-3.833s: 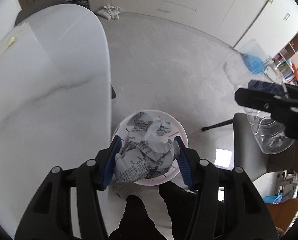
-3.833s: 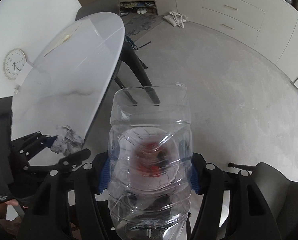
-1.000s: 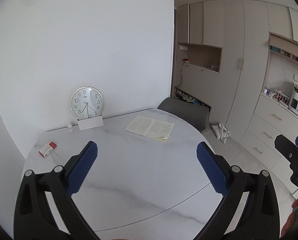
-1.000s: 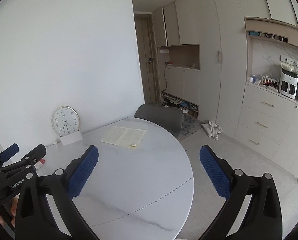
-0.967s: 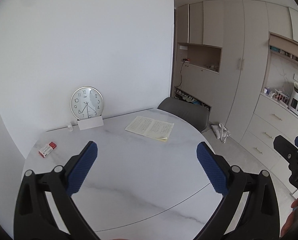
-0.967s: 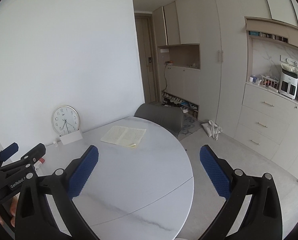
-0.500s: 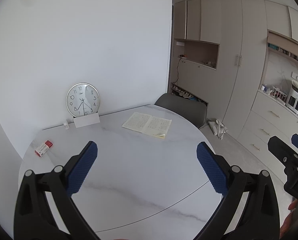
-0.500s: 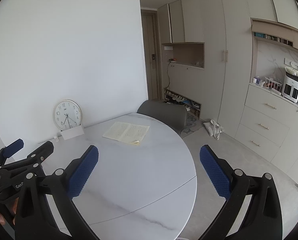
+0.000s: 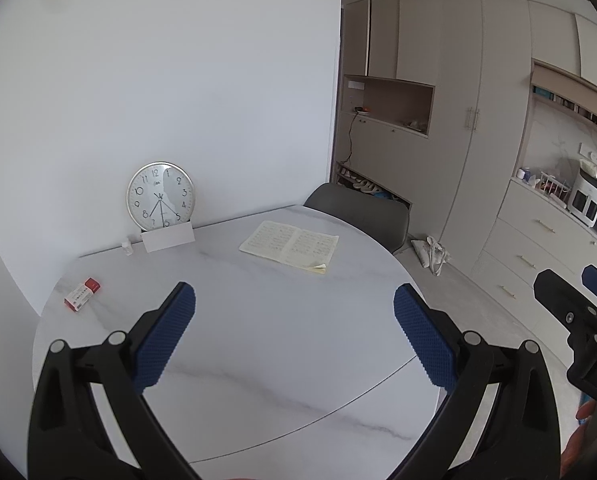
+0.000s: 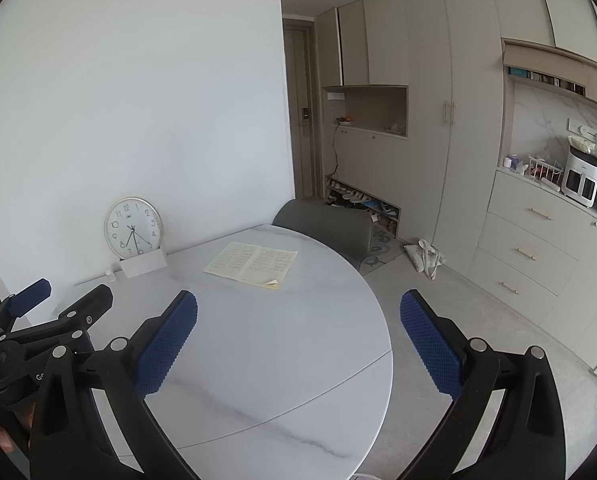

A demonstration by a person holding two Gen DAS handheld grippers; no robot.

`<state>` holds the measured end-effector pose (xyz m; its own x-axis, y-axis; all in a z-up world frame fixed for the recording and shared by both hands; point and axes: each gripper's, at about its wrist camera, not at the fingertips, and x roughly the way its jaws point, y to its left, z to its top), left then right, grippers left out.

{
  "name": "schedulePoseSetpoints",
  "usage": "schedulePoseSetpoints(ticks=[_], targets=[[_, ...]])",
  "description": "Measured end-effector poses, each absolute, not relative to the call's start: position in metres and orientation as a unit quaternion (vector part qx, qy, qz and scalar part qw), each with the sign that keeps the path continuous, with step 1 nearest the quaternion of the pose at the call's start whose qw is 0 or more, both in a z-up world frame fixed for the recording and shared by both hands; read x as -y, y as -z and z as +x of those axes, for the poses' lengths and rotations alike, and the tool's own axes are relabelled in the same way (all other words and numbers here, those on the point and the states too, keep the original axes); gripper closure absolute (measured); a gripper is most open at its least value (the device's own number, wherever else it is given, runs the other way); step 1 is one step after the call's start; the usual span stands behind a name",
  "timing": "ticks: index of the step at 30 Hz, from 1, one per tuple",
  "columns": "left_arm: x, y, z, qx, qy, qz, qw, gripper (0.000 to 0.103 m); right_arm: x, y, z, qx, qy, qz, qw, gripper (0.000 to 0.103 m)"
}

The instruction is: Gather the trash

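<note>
My left gripper (image 9: 294,308) is open and holds nothing, raised above the near side of the round white marble table (image 9: 266,344). My right gripper (image 10: 298,316) is open too, with nothing between its blue pads (image 10: 166,344), and hovers over the table's right edge. Each gripper shows in the other's view: the right gripper (image 9: 574,308) at the far right, the left gripper (image 10: 54,304) at the lower left. No crumpled paper, bottle or bin is in sight. A small red and white box (image 9: 82,294) lies at the table's left rim.
An open notebook (image 9: 290,246) lies on the far part of the table. A round clock (image 9: 160,196) leans on the wall behind a white card (image 9: 168,240) and a tiny bottle (image 9: 127,247). A grey chair (image 9: 358,216) stands behind the table. Cabinets (image 10: 530,248) line the right.
3.8 s ago my left gripper held crumpled newspaper over a white bin and my right held a clear bottle. Both are now open. Over the last second both views pulled back slightly.
</note>
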<state>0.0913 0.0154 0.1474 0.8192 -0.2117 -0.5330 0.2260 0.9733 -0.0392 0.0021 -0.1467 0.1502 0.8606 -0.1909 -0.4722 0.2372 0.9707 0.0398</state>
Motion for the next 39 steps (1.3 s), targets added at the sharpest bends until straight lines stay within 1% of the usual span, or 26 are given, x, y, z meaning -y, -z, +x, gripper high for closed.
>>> schedulePoseSetpoints(ticks=[39], targets=[[-0.0092,-0.1398,0.0923,-0.283,0.120,0.027,0.951,0.008,0.1550,-0.1458,-0.0017,-0.245,0.117,0.059,0.960,0.002]])
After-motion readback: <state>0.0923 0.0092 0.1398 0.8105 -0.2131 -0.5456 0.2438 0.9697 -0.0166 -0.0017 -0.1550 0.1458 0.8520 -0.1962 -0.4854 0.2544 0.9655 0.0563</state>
